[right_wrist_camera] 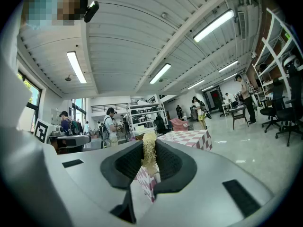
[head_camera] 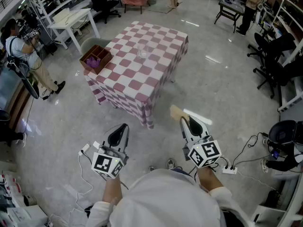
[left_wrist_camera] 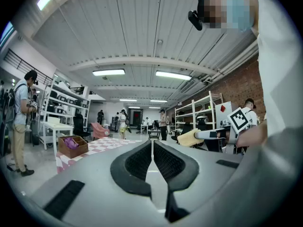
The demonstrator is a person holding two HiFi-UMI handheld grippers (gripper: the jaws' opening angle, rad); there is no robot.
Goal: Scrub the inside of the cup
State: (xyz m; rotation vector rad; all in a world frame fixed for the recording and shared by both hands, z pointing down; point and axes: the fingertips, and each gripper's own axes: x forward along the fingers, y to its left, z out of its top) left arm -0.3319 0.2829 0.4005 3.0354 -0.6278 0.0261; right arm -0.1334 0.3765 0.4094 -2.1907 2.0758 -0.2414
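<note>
Cup [head_camera: 142,51]: clear, faint, on the checked tablecloth [head_camera: 152,72], well ahead of both grippers
Left gripper [head_camera: 124,126]: jaws pressed together, holding nothing
Right gripper [head_camera: 182,120]: pinching a yellowish scrub pad [head_camera: 175,111]
Cup's inside: too small to tell

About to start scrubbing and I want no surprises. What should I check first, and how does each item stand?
1. Clear glass cup on the pink-and-white checked table: ok; upright, cannot tell.
2. Yellow fibrous scrub pad clamped in the right gripper jaws: ok.
3. Left gripper ready to take the cup: not ok, jaws together, nothing between them.
4. Cup within reach: not ok, table well ahead of both grippers.
5. Brown wooden box apart from the cup: ok, at the table's corner.
</note>
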